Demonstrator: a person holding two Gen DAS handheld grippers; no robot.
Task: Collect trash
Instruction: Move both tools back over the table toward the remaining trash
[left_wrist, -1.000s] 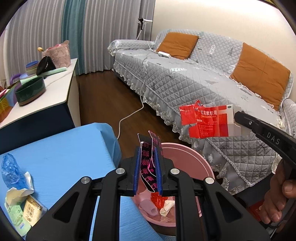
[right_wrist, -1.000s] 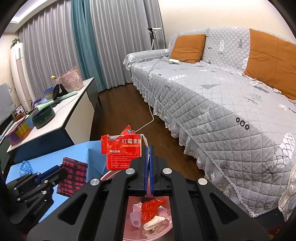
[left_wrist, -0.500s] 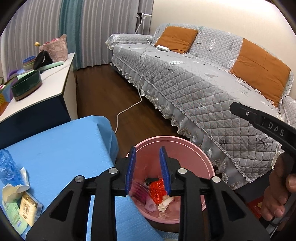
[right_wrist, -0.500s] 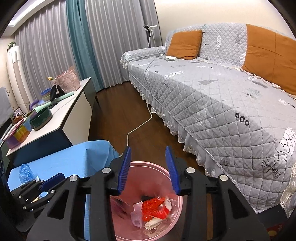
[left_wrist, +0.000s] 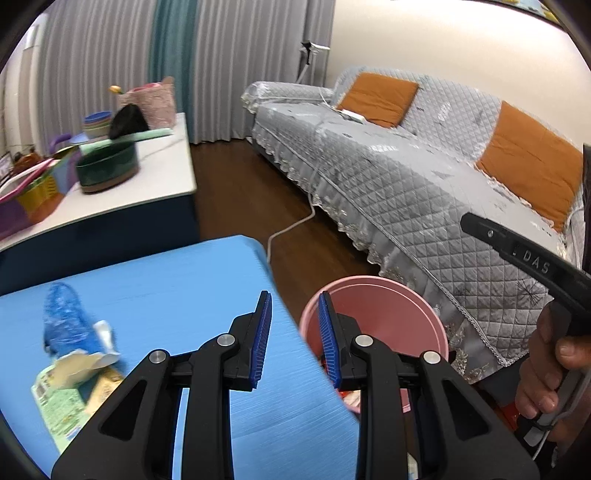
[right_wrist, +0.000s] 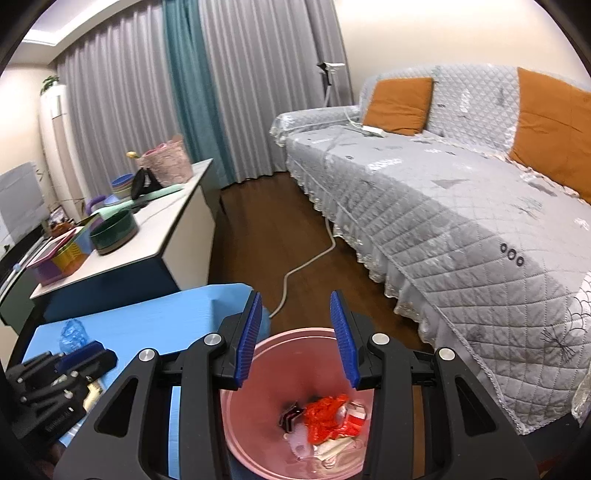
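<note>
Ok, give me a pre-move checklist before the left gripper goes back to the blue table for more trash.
1. Left gripper open and holding nothing: ok.
2. Right gripper open and holding nothing, above the pink bin: ok.
3. Trash sits inside the bin, including the red wrapper: ok.
4. Trash left on the blue table: blue plastic bag and green-and-yellow cartons lie together at its left: ok.
5. Nothing stands on the table between the left gripper and that pile: ok.
6. Whether the cartons and bag overlap too tightly for a single-item grasp: cannot tell, the view is blurred.
</note>
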